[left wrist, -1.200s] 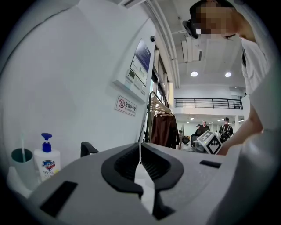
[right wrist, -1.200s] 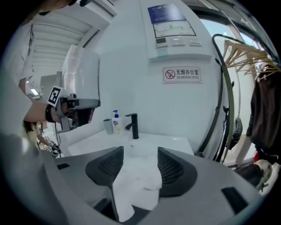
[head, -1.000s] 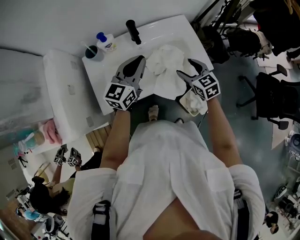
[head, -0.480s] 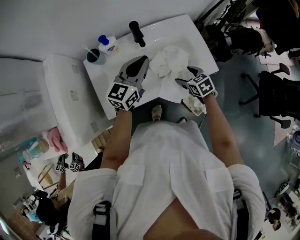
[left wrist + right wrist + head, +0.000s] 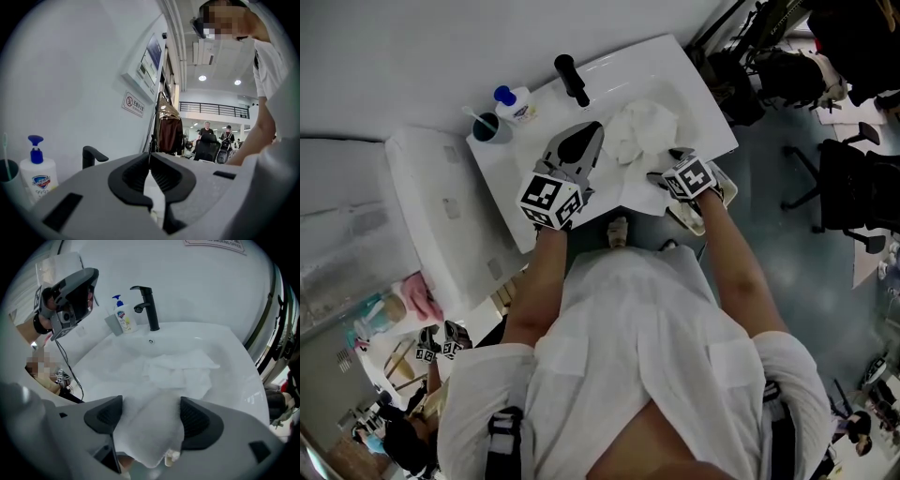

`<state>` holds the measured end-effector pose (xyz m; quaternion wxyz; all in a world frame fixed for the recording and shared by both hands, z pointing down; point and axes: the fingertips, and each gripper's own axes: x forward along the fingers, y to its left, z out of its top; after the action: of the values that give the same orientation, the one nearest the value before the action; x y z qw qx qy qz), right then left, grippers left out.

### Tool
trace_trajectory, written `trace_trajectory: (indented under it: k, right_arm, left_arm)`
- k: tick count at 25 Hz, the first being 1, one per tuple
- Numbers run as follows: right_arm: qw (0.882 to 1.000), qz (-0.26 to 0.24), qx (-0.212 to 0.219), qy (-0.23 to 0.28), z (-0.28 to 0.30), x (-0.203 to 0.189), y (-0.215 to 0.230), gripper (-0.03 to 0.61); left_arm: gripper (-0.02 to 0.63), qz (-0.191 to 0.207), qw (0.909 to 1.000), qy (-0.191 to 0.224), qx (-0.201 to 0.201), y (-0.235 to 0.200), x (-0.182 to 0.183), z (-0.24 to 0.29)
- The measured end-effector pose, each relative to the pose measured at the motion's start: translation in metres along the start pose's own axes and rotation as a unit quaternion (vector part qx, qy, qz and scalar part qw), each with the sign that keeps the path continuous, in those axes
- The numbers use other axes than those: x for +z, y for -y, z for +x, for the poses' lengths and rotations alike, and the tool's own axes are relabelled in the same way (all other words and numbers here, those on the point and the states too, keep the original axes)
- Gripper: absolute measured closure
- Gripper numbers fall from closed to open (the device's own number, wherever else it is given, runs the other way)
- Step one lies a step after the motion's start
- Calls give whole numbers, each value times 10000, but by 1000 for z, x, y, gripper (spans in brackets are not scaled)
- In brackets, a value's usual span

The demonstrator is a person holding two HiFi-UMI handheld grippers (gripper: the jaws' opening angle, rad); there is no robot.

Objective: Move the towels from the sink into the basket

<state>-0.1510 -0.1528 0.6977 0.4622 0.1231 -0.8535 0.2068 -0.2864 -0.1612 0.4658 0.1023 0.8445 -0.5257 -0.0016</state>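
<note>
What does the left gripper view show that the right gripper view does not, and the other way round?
Only the left gripper view: the left gripper shut, a wall sign, hanging clothes and people far behind. Only the right gripper view: the sink with crumpled towels, and one towel between the wide jaws of the right gripper, which have just been opening. Both: the black faucet and the soap bottle.

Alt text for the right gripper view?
The right gripper, jaws open and just widened, straddles a white towel at the near rim of the sink. More towels lie in it; a black faucet and soap bottle stand behind.
</note>
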Motion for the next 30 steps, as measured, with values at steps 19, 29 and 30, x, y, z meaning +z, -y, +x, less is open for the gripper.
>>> trace_trajectory:
  k: [19,29,30]
  right_arm:
    - [9973,-421,-534,277,1,10,1,462]
    - [9913,-291,-1037,762,-31,20,7,474]
    - [9892,-258,-1144,881,-38,23,10,474]
  left_arm:
    - [595,40,9999,-35,-159,-5,1,2]
    - [594,47,9998,24,-198,-4,5,2]
    - [594,54,9998,29,-215,-2,6,3]
